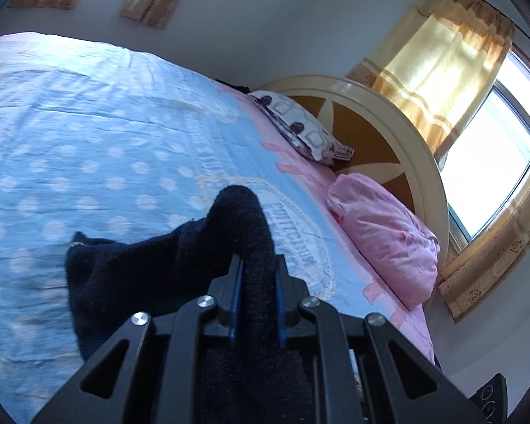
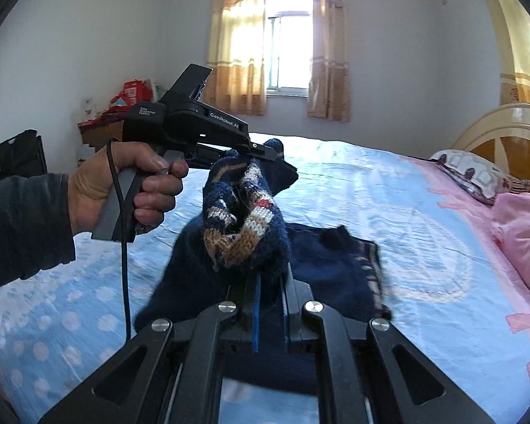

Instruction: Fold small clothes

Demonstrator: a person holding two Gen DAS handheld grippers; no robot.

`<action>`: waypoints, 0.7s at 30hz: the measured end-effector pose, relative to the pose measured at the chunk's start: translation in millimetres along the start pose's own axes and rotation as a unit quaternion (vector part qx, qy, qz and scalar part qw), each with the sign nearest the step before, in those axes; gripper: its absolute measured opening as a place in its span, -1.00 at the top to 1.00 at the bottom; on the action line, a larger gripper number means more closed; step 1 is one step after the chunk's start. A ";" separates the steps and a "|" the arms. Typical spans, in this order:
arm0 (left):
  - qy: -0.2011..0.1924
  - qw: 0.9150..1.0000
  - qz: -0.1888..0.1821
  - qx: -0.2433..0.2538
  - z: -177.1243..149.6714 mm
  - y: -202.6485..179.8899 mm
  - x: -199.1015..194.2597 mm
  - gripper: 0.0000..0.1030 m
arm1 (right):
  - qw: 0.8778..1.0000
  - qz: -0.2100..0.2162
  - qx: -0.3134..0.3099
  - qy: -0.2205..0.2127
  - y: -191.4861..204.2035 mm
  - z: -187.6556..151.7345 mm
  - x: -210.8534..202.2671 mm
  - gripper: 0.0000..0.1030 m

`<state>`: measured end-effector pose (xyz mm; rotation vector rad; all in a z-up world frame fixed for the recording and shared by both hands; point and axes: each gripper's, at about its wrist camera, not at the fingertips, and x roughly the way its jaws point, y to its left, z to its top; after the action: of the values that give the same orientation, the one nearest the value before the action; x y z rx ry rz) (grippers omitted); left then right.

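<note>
A small navy knitted sweater (image 2: 321, 258) with tan, white and red patterned bands is held up above a blue polka-dot bedspread (image 2: 388, 190). My right gripper (image 2: 269, 275) is shut on a bunched, patterned edge of the sweater. My left gripper (image 1: 258, 265) is shut on a dark navy fold of the same sweater (image 1: 152, 265); it also shows in the right wrist view (image 2: 265, 153), held by a hand, to the left and farther out. The lower part of the sweater trails onto the bedspread.
The bed has a pink pillow (image 1: 385, 236), a patterned pillow (image 1: 300, 127) and a cream and brown headboard (image 1: 378, 120) at its right end. Curtained windows (image 2: 289, 39) are behind. A desk with red items (image 2: 116, 109) and a dark chair (image 2: 17, 155) stand at the left wall.
</note>
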<state>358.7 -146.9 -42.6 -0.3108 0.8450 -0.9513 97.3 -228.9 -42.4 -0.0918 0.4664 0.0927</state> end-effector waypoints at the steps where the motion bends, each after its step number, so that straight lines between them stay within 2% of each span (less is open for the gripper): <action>1: 0.004 1.000 0.000 0.003 0.5 -5.1 6.6 0.69 | 1.000 -0.005 0.002 0.001 -5.0 -1.7 -1.7 0.86; 7: 0.036 0.999 0.004 0.021 -5.2 -26.6 51.8 0.69 | 0.998 -0.033 0.042 0.019 -48.3 -15.8 -8.6 0.86; 10: 0.047 0.999 0.003 0.027 -8.8 -34.1 68.3 0.71 | 0.997 -0.039 0.054 0.028 -56.9 -23.2 -10.7 0.86; 12: 0.054 0.998 0.002 0.029 -10.3 -36.4 76.2 0.83 | 0.997 -0.041 0.059 0.034 -62.2 -28.0 -11.3 0.86; 17: 0.079 0.996 0.010 0.028 -19.9 -37.3 100.3 0.82 | 0.993 -0.041 0.093 0.061 -78.6 -44.4 -7.1 0.86; 19: 0.084 0.996 0.016 0.028 -24.9 -37.1 107.8 0.81 | 0.990 -0.041 0.111 0.077 -85.0 -54.6 -2.8 0.86; 21: 0.087 0.995 0.025 0.029 -28.2 -38.0 113.4 0.65 | 0.986 -0.036 0.131 0.096 -92.6 -66.8 3.2 0.86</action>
<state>349.1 -257.5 -95.2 -0.1571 0.9773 -0.9642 80.8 -327.8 -97.0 0.1415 0.6641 -0.0490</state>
